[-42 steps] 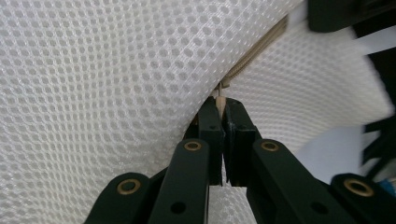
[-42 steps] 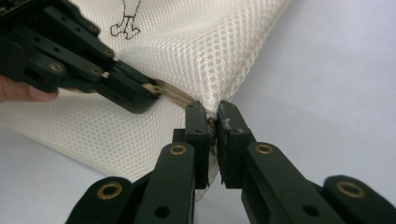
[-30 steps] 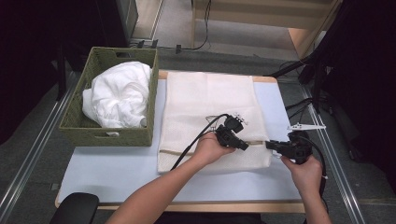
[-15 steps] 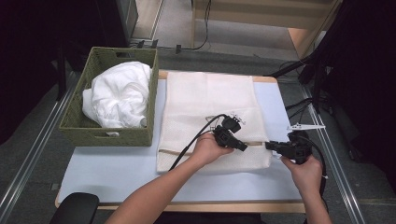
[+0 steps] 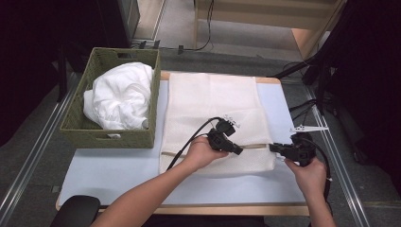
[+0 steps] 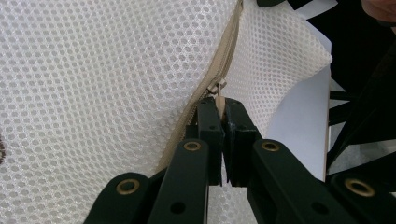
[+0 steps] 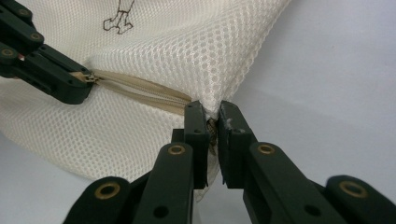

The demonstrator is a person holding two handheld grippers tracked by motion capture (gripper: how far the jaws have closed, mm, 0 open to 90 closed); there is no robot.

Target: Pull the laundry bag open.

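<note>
Nearest the person, the cream-white mesh laundry bag was seen lying flat on the pale blue table mat, its long axis running away from the person toward the far table edge. The beige zipper was observed to run crosswise near the bag's near end, from left to right across the table.

The right gripper was found clenched on the bag's right edge, just where the zipper ends; in the right gripper view the mesh corner was pinched between the 2 jaws. The left gripper was recorded clamped on the small metal zipper pull, jaws nearly together, pointing along the zipper line toward the right gripper. The 2 grippers lay near each other, with a short stretch of closed zipper between them.

It was judged that the pull must travel leftward along the zipper's axis, away from the anchoring right gripper, for the bag to be opened.

Farther off, to the left, a green woven basket holding crumpled white cloth was noted, well apart from both grippers.
</note>
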